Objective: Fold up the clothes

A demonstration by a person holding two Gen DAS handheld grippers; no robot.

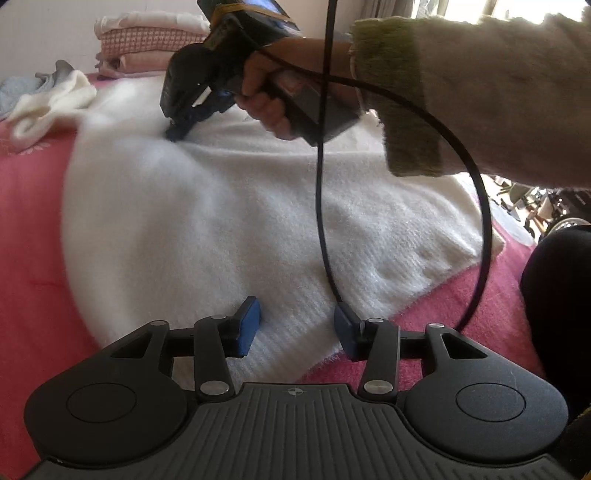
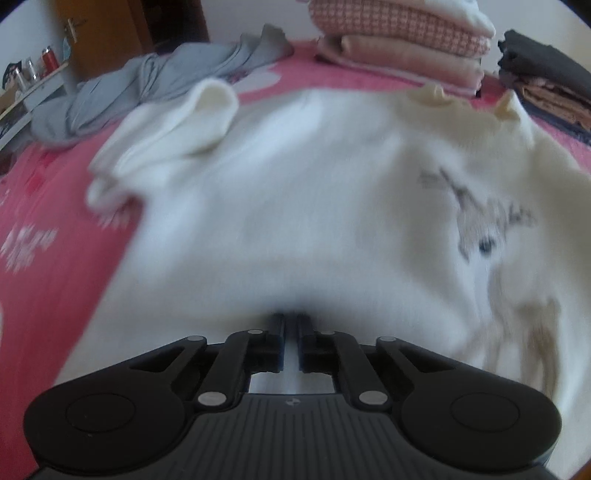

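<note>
I see the pink bedspread (image 2: 44, 206) under everything. A wooden door (image 2: 99, 33) stands at the far left, and beside it a shelf (image 2: 33, 88) carries small bottles, one of them red (image 2: 48, 57). A black cable (image 1: 321, 192) hangs before me.

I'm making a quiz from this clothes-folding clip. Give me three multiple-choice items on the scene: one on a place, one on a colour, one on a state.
1. Where does the stack of folded pink and white cloths lie?
A. at the far edge of the bed, beyond the sweater
B. on the floor
C. on top of the sweater

2. What colour is the bed cover under the fluffy white knit sweater?
A. green
B. pink
C. black

3. How do the right tongs stand?
A. wide open above the bed
B. shut on a grey shirt
C. shut on the white sweater's fabric

Answers: 1 A, the stack sits behind the sweater in both views. 2 B, pink shows all round the sweater. 3 C, the right wrist view shows the jaws nearly together with white knit pinched between them.
</note>
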